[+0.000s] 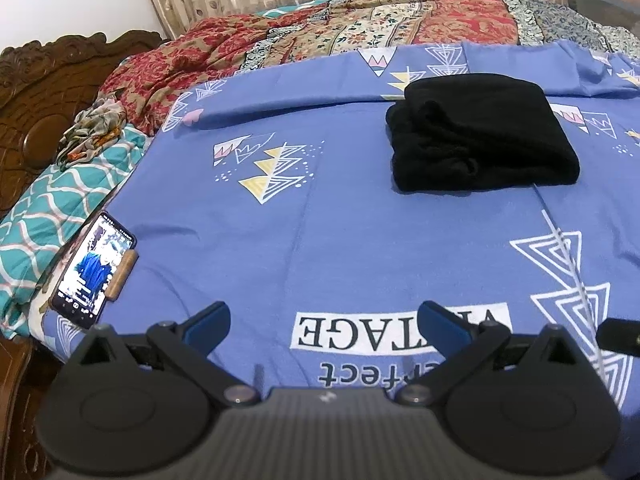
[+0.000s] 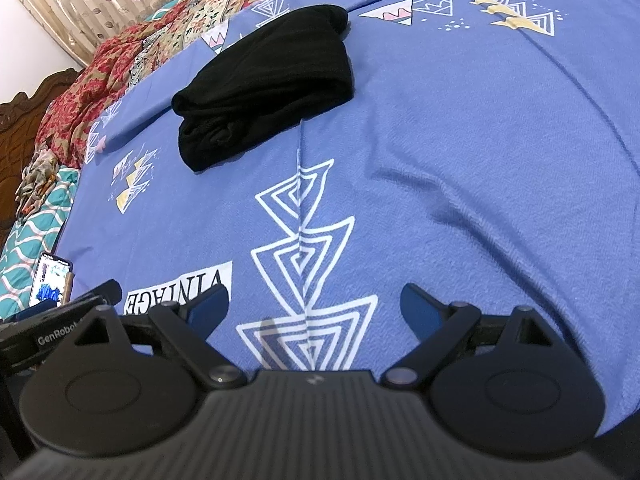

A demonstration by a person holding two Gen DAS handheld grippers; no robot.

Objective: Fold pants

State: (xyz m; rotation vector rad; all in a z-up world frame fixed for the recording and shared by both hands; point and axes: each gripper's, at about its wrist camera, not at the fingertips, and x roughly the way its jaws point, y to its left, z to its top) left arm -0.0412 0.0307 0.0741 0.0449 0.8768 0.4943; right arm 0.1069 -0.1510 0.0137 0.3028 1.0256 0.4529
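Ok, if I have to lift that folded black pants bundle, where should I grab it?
Judging by its pose, take the black pants at the near edge, coming in low from the front with the open right hand-held gripper. The stacked layers show there, so one pinch could catch them all.

Left hand-held gripper point(image 1: 324, 316) and right hand-held gripper point(image 2: 316, 300) gape wide, empty

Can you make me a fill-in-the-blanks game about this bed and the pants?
1. The folded pants are the colour ____.
2. The pants lie on a ____ bedsheet printed with triangles.
3. The left gripper and the right gripper both have their jaws ____, holding nothing.
4. Near the sheet's left edge lies a ____ with its screen lit.

Missing words: black; blue; open; phone
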